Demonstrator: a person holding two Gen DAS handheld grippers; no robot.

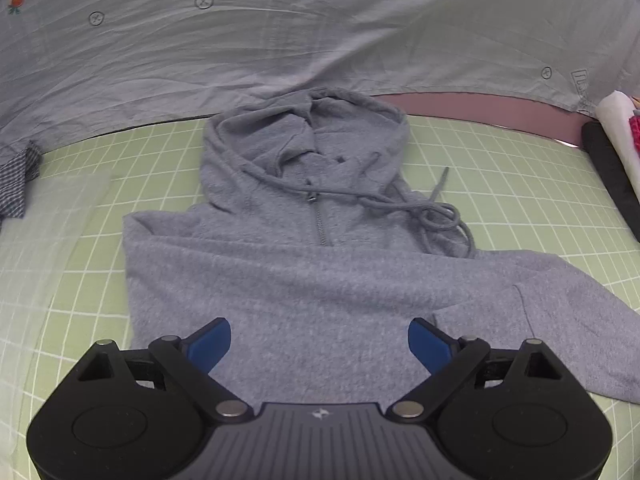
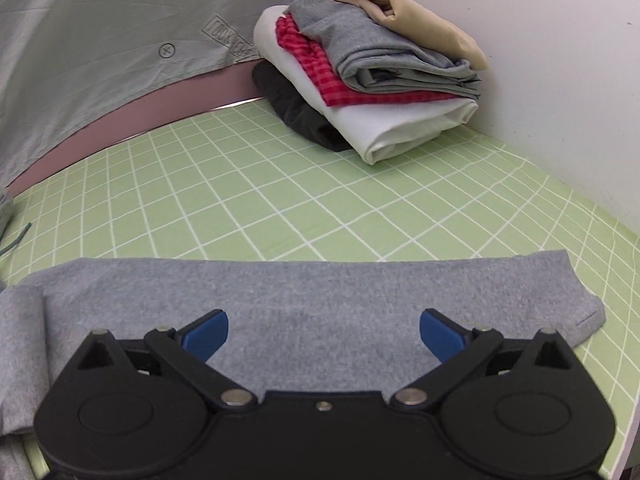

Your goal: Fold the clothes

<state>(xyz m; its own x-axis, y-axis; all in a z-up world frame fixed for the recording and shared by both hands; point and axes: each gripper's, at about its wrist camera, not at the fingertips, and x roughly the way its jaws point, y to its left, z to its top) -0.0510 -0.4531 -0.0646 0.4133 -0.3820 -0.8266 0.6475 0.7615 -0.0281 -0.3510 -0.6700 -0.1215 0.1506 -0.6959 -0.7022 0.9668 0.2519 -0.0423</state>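
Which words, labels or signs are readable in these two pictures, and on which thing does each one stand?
"LOOK HERE": boxed print on the grey sheet, second word partly creased, so uncertain.
Boxed print on the same sheet at the right edge of the left wrist view: too distorted to read.
Small emblem on the left claw's body: a sign, no letters.

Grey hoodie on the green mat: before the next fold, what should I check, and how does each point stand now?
1. Left gripper open, nothing between its blue pads: ok.
2. Right gripper open, empty: ok.
3. Hoodie lies flat, zip up: ok.
4. Sleeve stretched out sideways, not yet folded in: not ok.
5. Drawstring tangled loose beside the hood: not ok.
6. Stack of folded clothes stands apart from the sleeve: ok.
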